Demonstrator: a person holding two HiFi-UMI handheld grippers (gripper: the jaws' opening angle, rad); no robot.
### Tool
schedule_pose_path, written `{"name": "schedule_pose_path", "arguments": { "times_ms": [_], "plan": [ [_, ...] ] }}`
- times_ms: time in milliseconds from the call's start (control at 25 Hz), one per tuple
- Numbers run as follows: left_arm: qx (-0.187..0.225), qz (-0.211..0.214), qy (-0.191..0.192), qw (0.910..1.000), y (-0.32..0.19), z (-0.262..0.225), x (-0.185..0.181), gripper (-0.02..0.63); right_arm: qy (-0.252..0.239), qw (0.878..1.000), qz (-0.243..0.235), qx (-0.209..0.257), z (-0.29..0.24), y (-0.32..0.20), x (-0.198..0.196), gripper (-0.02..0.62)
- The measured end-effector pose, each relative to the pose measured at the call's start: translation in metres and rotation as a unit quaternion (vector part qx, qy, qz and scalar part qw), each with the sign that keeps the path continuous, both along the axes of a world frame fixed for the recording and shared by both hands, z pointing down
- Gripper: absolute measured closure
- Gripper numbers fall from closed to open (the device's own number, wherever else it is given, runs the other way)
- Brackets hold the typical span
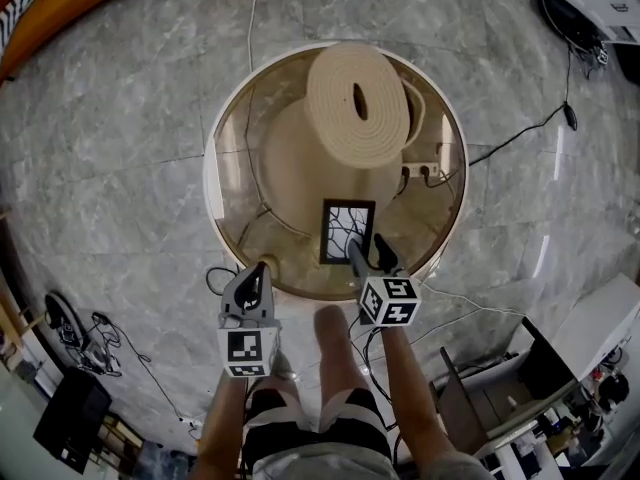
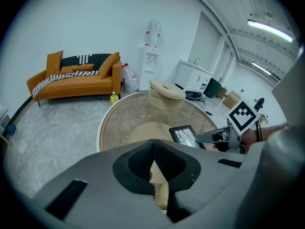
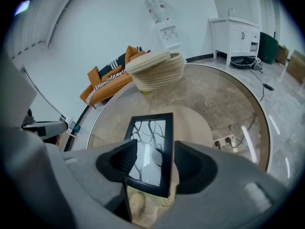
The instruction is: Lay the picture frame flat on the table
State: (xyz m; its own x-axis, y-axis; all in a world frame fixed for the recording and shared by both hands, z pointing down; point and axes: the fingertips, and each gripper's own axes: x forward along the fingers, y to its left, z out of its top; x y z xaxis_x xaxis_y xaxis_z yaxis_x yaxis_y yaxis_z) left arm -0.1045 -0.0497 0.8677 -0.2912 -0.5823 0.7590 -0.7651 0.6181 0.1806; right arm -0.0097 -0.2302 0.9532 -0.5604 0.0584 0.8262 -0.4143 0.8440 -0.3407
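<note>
- A round glass table (image 1: 210,173) with a white rim stands on a grey marble floor. An orange sofa (image 2: 76,80) sits against the white wall beyond it, and a beige pedestal (image 1: 295,163) shows through the glass.
- The picture frame (image 1: 347,230) lies face up and flat on the glass at about 6 o'clock, close to the near rim. Its black border and branch-pattern picture are in full view. Since it already rests on its back, the laying-down looks done.
- The right gripper (image 1: 368,251) comes in from 5 o'clock and points steeply down at the frame's near edge. Its jaws stand wide apart, with the frame's near corner between them. A gap shows beside the right jaw, so I judge the frame to be released, with the glass carrying its weight.
- The left gripper (image 1: 258,273) hangs over the rim at about 7 o'clock, well apart from the frame. Its tips meet on nothing. It seems parked there to keep out of the working hand's way.
- A woven rope basket (image 1: 355,103) sits at 12 o'clock, clear of the frame. Its top is closed apart from a dark oval slot, so I cannot tell what is inside.
</note>
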Motion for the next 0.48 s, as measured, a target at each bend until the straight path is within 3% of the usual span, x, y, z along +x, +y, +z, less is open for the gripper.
{"name": "schedule_pose_path", "arguments": {
  "times_ms": [480],
  "plan": [
    [0.041, 0.043, -0.045, 0.9972, -0.012, -0.099, -0.014, 0.589, -0.068, 0.997, 0.031, 0.03, -0.125, -0.002, -0.015, 0.356]
  ]
}}
